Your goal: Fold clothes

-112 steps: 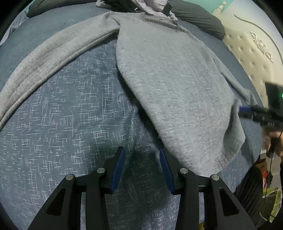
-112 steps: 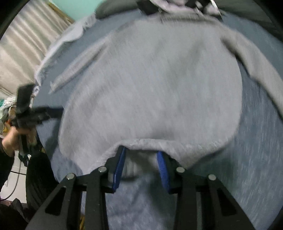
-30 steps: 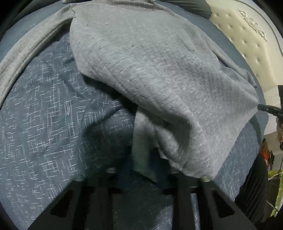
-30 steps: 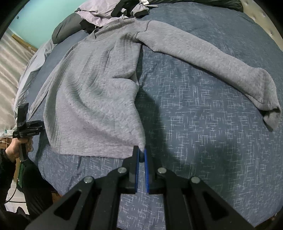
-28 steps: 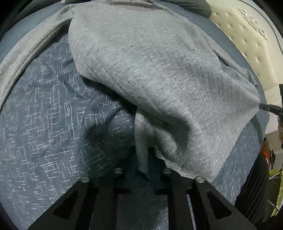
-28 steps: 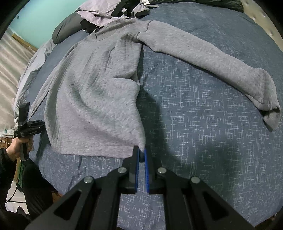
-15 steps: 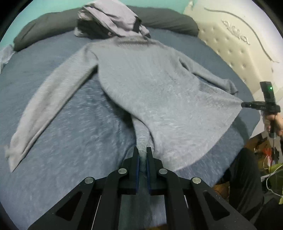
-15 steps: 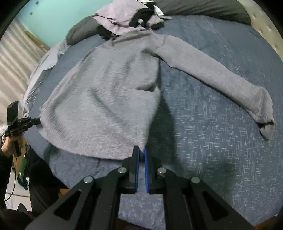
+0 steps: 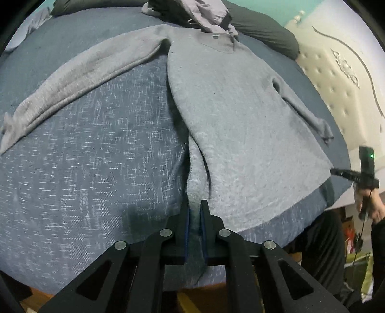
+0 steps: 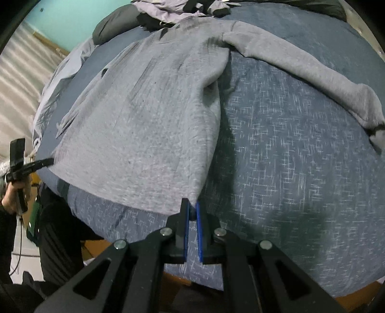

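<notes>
Sweater: we see a grey knitted sweater (image 9: 240, 115) spread front-down or front-up (we cannot tell which) on the bed (image 9: 96, 149), its collar toward the head edge and its hem drawn toward the foot edge.
Sleeves: one sleeve (image 9: 79, 79) lies stretched out across the blue-grey cover toward a side edge; the other (image 9: 303, 113) lies along the body near the opposite side edge.
Left hand-held gripper: our left hand-held gripper (image 9: 195, 211) is clenched on one hem corner, with a bunched strip of grey knit running down between the blue pads.
Right hand-held gripper: our right hand-held gripper (image 10: 191, 211) is clenched on the other hem corner, where only the tip of the cloth sits between the pads.
Hem: it hangs slightly raised between the two grips, above the foot edge of the bed.
Head edge: a dark pillow (image 9: 264, 29) and a heap of other clothes (image 9: 207, 14) lie there, touching the collar.
Surroundings: a cream tufted headboard (image 9: 336, 84) stands past the pillow.
</notes>
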{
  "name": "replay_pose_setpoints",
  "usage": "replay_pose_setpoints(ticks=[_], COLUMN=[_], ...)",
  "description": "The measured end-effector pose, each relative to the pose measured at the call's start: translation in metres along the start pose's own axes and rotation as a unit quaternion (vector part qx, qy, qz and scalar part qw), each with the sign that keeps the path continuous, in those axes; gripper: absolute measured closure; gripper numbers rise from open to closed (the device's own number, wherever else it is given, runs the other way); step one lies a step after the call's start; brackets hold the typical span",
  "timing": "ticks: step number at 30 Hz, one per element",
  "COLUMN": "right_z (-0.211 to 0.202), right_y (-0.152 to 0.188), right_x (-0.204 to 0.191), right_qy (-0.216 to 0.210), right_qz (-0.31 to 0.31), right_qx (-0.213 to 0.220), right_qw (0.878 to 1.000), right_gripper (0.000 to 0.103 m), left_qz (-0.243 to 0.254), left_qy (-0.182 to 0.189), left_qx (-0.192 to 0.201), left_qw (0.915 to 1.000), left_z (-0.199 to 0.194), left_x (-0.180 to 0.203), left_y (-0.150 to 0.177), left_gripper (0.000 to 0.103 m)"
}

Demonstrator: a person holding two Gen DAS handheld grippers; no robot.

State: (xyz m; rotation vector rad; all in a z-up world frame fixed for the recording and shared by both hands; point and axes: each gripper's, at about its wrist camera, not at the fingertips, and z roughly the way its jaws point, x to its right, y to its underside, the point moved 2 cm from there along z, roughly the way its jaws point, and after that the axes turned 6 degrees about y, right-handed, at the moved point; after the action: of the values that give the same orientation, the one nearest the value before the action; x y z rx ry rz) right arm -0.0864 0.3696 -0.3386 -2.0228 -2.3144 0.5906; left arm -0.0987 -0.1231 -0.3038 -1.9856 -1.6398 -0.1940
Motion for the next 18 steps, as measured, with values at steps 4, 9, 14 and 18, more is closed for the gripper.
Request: replay_pose_setpoints(ticks=[4, 9, 14, 18], right_z=[0.002, -0.003, 0.006, 0.025], right_y=[0.0, 0.008, 0.019, 0.029], right_x=[0.006, 0.002, -0.003, -0.015], right_qy=[-0.007, 0.013, 0.087, 0.112], right_qz=[0.01, -0.023, -0.095, -0.151], right_qx=[0.015, 0.018, -0.019, -0.054], right_qw=[1.0, 0.999, 0.991, 0.981], right_gripper=[0.095, 0.079, 0.069, 0.068], left_qz=[-0.002, 0.001, 0.009, 0.016], left_qy=[-0.004, -0.009, -0.027, -0.031], left_qx=[0.0, 0.002, -0.005, -0.01], left_qw=[1.0, 1.0, 0.9996, 0.9994], left_z=[0.003, -0.003, -0.008, -0.008], left_x=[-0.001, -0.006, -0.011, -0.012], left_y=[0.001, 0.005, 0.01, 0.014], left_gripper=[0.093, 0.08, 0.08, 0.08])
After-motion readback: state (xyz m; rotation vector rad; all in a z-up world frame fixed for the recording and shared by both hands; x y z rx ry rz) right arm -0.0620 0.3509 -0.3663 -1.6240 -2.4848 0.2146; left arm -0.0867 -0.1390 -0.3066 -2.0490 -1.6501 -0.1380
